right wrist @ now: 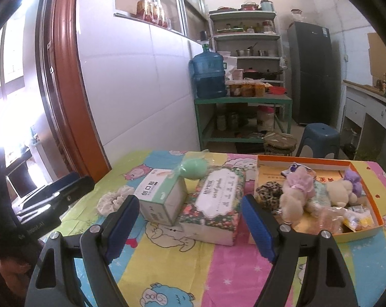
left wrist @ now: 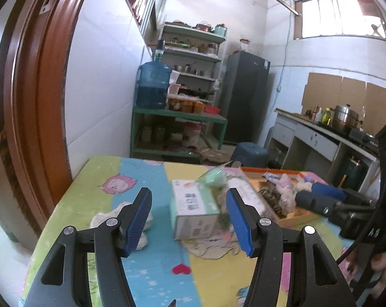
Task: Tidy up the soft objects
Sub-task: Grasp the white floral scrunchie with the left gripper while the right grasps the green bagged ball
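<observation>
Partly done, by my read: orange cardboard tray on bench already holds beige plush toys and leopard-print scrunchie. White ruffled scrunchie and mint green ball in clear wrap lie outside, beside pale green box and floral tissue pack. Left claw wide apart, empty, touching nothing. Right claw same, hovering.

floral box blurred, half hidden

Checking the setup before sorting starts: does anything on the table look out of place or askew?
The white scrunchie lies alone on the tablecloth, outside the orange tray that holds the other soft toys. The small green box sits tilted against the floral box.
</observation>
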`<action>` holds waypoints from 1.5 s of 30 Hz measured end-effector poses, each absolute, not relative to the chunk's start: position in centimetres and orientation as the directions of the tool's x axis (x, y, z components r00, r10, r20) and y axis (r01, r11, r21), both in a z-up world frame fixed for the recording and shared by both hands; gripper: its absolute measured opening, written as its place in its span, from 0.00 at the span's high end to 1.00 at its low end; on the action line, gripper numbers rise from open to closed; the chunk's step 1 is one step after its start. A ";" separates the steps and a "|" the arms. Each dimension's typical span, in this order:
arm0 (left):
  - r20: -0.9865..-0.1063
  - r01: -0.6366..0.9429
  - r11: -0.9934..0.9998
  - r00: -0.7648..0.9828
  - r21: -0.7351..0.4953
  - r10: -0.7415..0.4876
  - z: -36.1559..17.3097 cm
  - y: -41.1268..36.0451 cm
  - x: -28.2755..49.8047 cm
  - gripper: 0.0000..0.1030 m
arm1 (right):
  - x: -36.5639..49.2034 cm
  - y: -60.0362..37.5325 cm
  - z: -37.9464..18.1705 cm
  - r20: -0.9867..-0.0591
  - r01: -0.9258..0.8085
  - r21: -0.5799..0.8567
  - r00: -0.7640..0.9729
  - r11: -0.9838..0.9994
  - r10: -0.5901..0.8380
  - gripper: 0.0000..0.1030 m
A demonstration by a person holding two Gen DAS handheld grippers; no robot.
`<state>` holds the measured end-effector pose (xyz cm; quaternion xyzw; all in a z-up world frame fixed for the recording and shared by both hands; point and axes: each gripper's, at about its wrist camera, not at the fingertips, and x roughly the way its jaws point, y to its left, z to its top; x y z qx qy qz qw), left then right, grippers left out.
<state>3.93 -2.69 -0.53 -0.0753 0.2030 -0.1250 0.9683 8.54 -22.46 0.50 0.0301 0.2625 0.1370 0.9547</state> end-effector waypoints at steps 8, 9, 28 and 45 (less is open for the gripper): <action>-0.456 0.254 0.954 0.838 -0.161 -0.300 -3.3 0.2 6.2 0.40 | 10.1 -20.0 -0.8 -0.526 -0.277 0.126 0.796 0.953 0.301 0.21; -0.469 0.262 0.953 0.829 -0.154 -0.304 -3.7 0.5 6.7 0.40 | 10.3 -19.8 -1.0 -0.530 -0.280 0.127 0.792 0.952 0.303 0.21; -0.717 0.308 0.946 0.638 -0.096 -0.281 -11.3 2.0 15.7 0.66 | 14.1 -18.4 -3.2 -0.574 -0.291 0.141 0.755 0.946 0.318 0.21; -0.623 0.225 0.951 0.718 -0.214 -0.310 -10.0 3.4 14.7 0.89 | 18.6 -18.8 -2.9 -0.568 -0.231 0.161 0.774 0.960 0.281 0.21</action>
